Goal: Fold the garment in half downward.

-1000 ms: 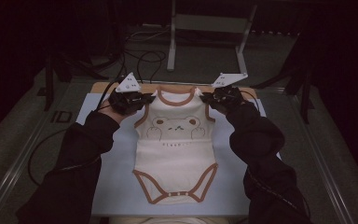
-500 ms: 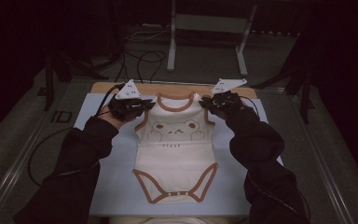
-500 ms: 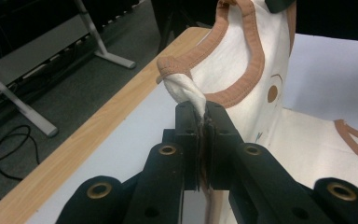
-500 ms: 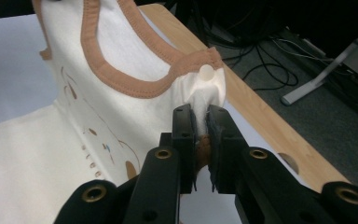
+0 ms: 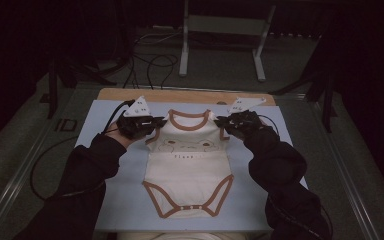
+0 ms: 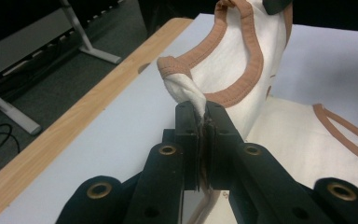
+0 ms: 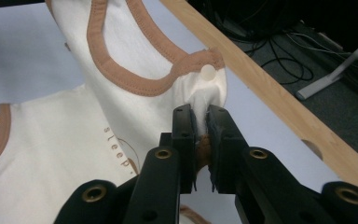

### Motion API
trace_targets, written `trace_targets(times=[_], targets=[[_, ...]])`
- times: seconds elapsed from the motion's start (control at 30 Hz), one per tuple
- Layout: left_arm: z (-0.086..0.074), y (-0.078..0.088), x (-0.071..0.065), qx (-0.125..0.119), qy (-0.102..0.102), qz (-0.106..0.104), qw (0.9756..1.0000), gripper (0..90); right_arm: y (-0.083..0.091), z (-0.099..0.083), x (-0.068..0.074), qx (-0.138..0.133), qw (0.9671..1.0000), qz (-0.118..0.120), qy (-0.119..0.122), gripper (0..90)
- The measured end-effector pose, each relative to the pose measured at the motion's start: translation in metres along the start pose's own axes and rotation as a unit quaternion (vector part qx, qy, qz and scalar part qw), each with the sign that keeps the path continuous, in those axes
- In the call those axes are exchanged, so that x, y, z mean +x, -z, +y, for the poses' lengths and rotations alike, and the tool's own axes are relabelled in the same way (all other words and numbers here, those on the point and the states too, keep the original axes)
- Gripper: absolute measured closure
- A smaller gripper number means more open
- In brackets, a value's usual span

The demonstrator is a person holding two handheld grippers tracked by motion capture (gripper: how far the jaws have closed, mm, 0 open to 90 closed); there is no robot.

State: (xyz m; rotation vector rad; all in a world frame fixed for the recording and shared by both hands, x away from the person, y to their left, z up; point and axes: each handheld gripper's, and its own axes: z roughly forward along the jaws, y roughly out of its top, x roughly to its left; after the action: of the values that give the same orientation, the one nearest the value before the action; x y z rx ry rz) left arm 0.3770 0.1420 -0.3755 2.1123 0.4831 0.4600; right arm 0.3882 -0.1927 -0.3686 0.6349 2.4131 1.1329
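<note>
You hold a cream baby bodysuit [image 5: 189, 160] with brown trim flat on the pale blue mat [image 5: 125, 200] that covers the table [image 5: 180, 95], its neck toward the far wooden edge and its snap crotch toward you. Your left hand-held gripper [image 5: 152, 122] is clenched on a pinch of cloth at the garment's left shoulder; in the left gripper view the jaws stand closed with the white fabric [image 6: 186, 95] bunched between them just below the brown binding. Your right hand-held gripper [image 5: 225, 121] likewise clamps the right shoulder, the cloth [image 7: 200, 105] rising from between its closed jaws beside a small white snap [image 7: 208, 71]. Gripping both shoulder points at once appears meant to keep the garment spread and symmetric, so that it can be laid, straightened or folded without twisting. Compared with a second ago, both hand-held grippers sit lower and slightly nearer to you; the shoulders, then stretched wide toward the far corners of the mat, now lie closer in, and the body of the bodysuit rests smoother on the mat. The grips themselves have not changed.
</note>
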Motion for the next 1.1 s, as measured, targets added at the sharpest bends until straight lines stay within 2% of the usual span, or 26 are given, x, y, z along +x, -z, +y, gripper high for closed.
trace_targets(times=[0.13,0.4,0.73,1.1], targets=[[-0.004,0.000,-0.008,0.006,-0.010,-0.003,0.9999,86.4,-0.001,-0.005,0.006,0.005,1.0000,0.006,0.003,82.5],[-0.013,0.003,-0.015,0.006,-0.002,-0.014,0.9999,86.4,-0.001,-0.012,0.016,0.005,0.9998,0.016,0.006,82.5],[-0.022,0.006,-0.026,0.006,-0.008,-0.026,0.9996,86.3,0.003,-0.022,0.027,0.003,0.9996,0.026,0.006,82.5],[-0.034,0.005,-0.041,0.004,-0.005,-0.042,0.9991,86.3,0.002,-0.034,0.042,0.007,0.9991,0.040,0.008,82.4]])
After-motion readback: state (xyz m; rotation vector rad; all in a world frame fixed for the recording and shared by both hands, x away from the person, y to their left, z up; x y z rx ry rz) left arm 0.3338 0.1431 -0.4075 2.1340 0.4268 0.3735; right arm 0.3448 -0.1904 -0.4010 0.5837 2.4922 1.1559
